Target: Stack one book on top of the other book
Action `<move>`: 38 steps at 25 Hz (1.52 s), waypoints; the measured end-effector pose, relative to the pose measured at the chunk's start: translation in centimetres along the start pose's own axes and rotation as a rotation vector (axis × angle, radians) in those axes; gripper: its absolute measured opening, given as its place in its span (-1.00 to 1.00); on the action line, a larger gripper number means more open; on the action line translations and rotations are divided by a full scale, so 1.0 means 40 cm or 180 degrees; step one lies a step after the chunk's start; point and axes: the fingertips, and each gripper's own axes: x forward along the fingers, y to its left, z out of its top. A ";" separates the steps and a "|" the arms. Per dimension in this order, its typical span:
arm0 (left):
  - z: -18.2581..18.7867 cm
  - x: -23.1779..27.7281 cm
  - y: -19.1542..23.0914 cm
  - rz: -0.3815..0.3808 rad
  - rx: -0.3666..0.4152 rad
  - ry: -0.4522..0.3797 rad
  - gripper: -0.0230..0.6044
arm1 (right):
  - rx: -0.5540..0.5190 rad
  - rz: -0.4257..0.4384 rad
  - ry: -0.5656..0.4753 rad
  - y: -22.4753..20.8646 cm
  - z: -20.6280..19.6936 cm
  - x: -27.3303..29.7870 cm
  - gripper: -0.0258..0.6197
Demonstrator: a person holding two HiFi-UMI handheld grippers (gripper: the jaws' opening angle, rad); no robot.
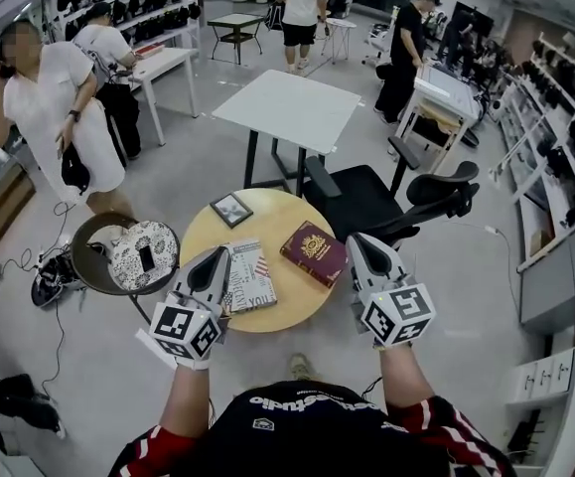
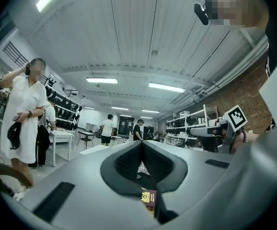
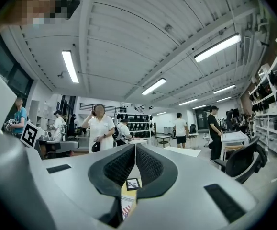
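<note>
Round wooden table (image 1: 287, 312) below, bearing two books flat and apart: maroon book (image 1: 314, 252) with a gold emblem on the right side, flag-patterned book (image 1: 248, 275) left of it, neither stacked on the other. Small framed picture (image 1: 231, 210) toward the far edge, clear of both books. Left gripper (image 1: 219, 258) over the near left rim, tips at the flag-patterned book's left edge. Fingers pressed together at the tips with nothing between, maroon book peeking through the gap under them in the left gripper view. Right gripper (image 1: 360, 246) off the table's right edge, just beside the maroon book, contact not discernible. Fingers likewise closed tip to tip on nothing, framed picture and flag-patterned book glimpsed below them in the right gripper view. Stool (image 1: 140, 254) with a patterned cushion left of the table, black office chair (image 1: 376, 202) behind it, white desk (image 1: 292, 107) farther off, several people standing around the room
</note>
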 end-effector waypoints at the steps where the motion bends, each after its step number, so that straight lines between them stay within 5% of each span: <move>1: 0.006 0.009 0.005 0.0013 0.0018 -0.0013 -0.88 | -0.0018 0.0024 0.0000 -0.004 0.002 0.011 -0.83; 12: -0.010 0.057 0.038 0.0135 0.0033 0.0010 -0.88 | 0.0096 0.0298 0.0296 -0.044 -0.081 0.124 -0.35; 22: -0.034 0.109 0.032 0.0142 0.0061 0.0084 -0.88 | 0.0146 0.0240 0.0586 -0.155 -0.189 0.174 -0.31; 38: -0.113 0.236 -0.031 0.0058 0.0116 0.0273 -0.88 | 0.0419 0.0111 0.1387 -0.387 -0.551 0.191 -0.24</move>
